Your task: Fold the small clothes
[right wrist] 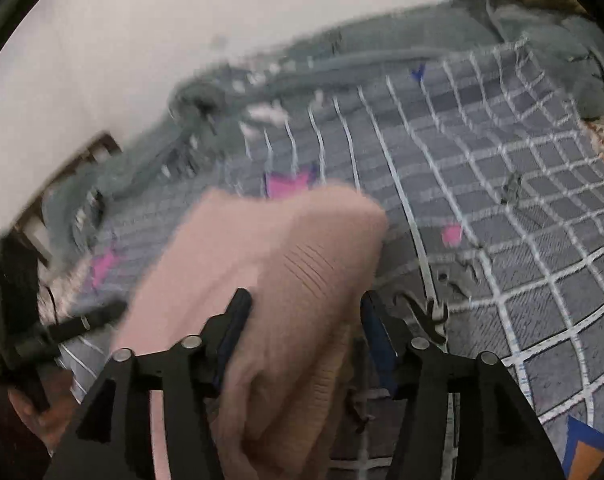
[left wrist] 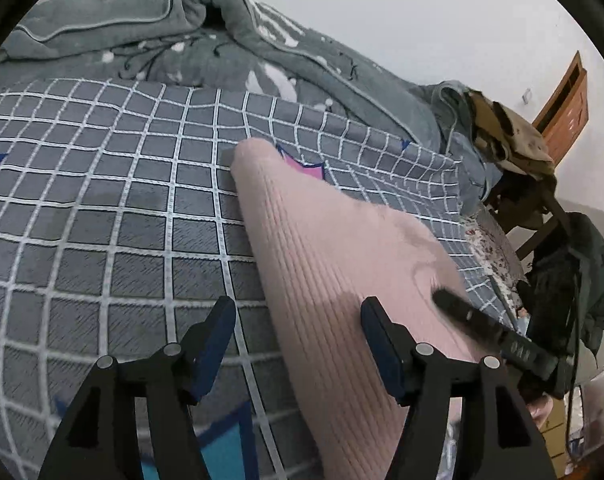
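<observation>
A pink ribbed knit garment (left wrist: 322, 256) lies folded on the grey checked bedspread (left wrist: 102, 208). My left gripper (left wrist: 298, 320) is open, its jaws wide apart, with the garment's near edge lying between them. The garment also shows in the right wrist view (right wrist: 270, 248), bunched and blurred. My right gripper (right wrist: 304, 312) is open, its fingers on either side of the pink fabric. The right gripper's finger (left wrist: 462, 312) shows in the left wrist view, on the garment's right side.
A rumpled grey blanket (left wrist: 230, 28) lies at the far side of the bed against a white wall. A chair piled with clothes (left wrist: 514, 140) and a dark jacket (left wrist: 582, 280) stand to the right of the bed. A wooden door (left wrist: 566, 108) is beyond.
</observation>
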A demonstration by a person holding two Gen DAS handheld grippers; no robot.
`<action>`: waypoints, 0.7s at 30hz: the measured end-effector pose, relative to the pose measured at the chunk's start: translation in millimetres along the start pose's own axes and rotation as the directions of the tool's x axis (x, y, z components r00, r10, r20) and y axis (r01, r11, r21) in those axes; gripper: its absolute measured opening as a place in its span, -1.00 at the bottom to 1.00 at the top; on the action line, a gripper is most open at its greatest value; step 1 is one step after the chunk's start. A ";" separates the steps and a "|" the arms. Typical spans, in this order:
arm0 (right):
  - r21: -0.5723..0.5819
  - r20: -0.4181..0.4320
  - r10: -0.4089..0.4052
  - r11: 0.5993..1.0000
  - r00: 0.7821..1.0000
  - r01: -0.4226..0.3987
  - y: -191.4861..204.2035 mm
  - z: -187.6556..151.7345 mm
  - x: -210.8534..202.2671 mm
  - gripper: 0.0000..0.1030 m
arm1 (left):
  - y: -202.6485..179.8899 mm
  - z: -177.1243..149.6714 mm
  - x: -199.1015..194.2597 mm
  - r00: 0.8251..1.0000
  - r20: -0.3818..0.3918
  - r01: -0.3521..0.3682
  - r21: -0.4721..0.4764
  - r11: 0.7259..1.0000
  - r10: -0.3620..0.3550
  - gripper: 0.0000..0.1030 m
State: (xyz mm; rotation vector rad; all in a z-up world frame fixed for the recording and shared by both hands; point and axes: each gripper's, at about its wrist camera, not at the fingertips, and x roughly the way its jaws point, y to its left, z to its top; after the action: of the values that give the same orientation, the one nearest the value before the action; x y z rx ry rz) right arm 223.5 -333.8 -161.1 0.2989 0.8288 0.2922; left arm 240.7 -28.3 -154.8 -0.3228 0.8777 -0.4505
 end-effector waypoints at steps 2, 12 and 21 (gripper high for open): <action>-0.016 -0.022 0.007 1.000 1.000 -0.008 -4.1 -4.2 7.8 0.19 | 1.4 1.0 6.0 1.000 0.001 0.015 0.003 1.000 -0.015 0.26; 0.016 -0.051 0.076 0.997 0.996 -0.075 -10.3 -0.8 25.7 0.16 | 3.2 1.1 30.0 0.997 -0.039 0.068 0.000 0.998 -0.068 0.00; -0.015 0.015 0.117 0.993 0.993 -0.117 8.1 6.1 15.9 -0.40 | -7.5 5.7 15.4 0.998 0.056 0.005 0.086 0.996 -0.010 -0.38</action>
State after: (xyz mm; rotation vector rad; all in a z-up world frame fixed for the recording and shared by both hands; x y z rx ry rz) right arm 237.2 -321.4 -165.0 0.3371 0.7948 0.4049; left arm 251.9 -42.0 -158.2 -0.2593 0.7998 -0.4824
